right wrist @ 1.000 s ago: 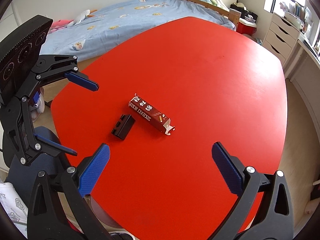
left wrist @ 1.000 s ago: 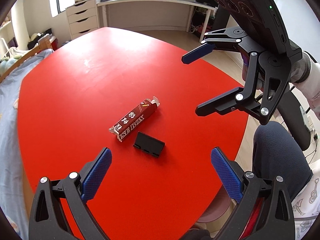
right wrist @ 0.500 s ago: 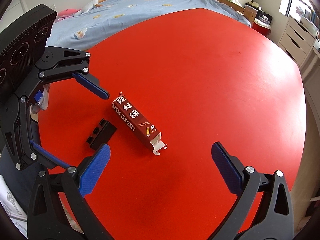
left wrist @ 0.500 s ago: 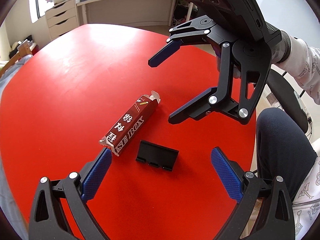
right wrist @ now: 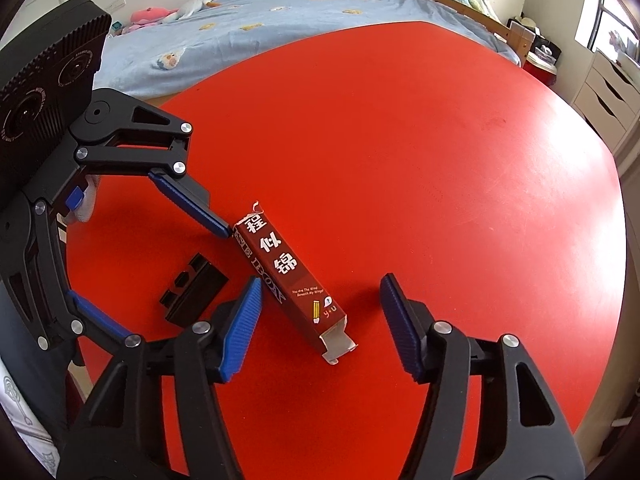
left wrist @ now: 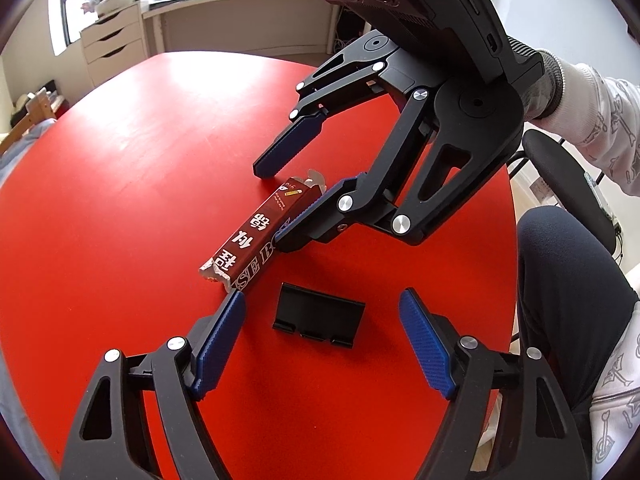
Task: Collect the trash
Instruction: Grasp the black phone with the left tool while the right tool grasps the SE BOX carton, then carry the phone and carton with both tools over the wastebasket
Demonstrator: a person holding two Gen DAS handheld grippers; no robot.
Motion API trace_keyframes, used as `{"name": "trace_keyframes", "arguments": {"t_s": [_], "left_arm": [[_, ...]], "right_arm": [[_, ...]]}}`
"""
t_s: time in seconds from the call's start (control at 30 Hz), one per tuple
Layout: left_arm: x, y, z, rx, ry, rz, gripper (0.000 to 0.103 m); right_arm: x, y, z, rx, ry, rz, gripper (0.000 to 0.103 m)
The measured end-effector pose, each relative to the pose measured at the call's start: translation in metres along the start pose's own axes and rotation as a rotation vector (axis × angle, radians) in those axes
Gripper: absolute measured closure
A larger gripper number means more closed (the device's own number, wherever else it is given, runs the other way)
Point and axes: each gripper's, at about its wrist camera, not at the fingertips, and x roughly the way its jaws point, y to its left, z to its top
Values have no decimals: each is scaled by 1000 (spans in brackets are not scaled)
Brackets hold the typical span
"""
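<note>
A long dark red carton (left wrist: 260,236) with white Chinese characters lies flat on the red table (left wrist: 120,168); it also shows in the right wrist view (right wrist: 290,280). A small black plastic piece (left wrist: 318,321) lies beside it, also seen in the right wrist view (right wrist: 194,294). My left gripper (left wrist: 322,340) is open, its fingers on either side of the black piece. My right gripper (right wrist: 320,326) is open, low over the carton's open end, one finger on each side; it also shows in the left wrist view (left wrist: 276,208).
A bed with a blue sheet (right wrist: 280,20) runs along the table's far side. White drawers (left wrist: 114,50) and a desk stand under the window. A black chair (left wrist: 568,188) and the person's legs (left wrist: 568,300) are at the table's near edge.
Both grippers have moved in and down toward the table. The right gripper now straddles the carton's open end, and the left gripper has closed in around the black piece.
</note>
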Motion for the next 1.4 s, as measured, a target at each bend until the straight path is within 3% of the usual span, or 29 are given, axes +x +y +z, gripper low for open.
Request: {"name": "trace_keyframes", "arguments": {"t_s": [0.13,0.2,0.3,0.33,0.8,1.4], "left_arm": [[-1,2,2,-2,-14,6,34],[-3,1,0,-7,-20,8,48],[-6,0,-3,-18,-20,13,61],[-7,-1,-4,-23,-20,18,62],[-33,-14,-6,-166,-21,123,63],[-109,-99,-19,-321,-117,237,63]], "right_arm": [[-1,3,-1,-13,-4,-5,72],[-2,4,-2,-11,-5,-6,77],[-2,5,-2,-8,-3,-4,80],[-2,6,-2,-7,-2,-5,88],[-28,15,-8,97,-26,-32,88],[-130,80,-65,259,-114,-126,88]]}}
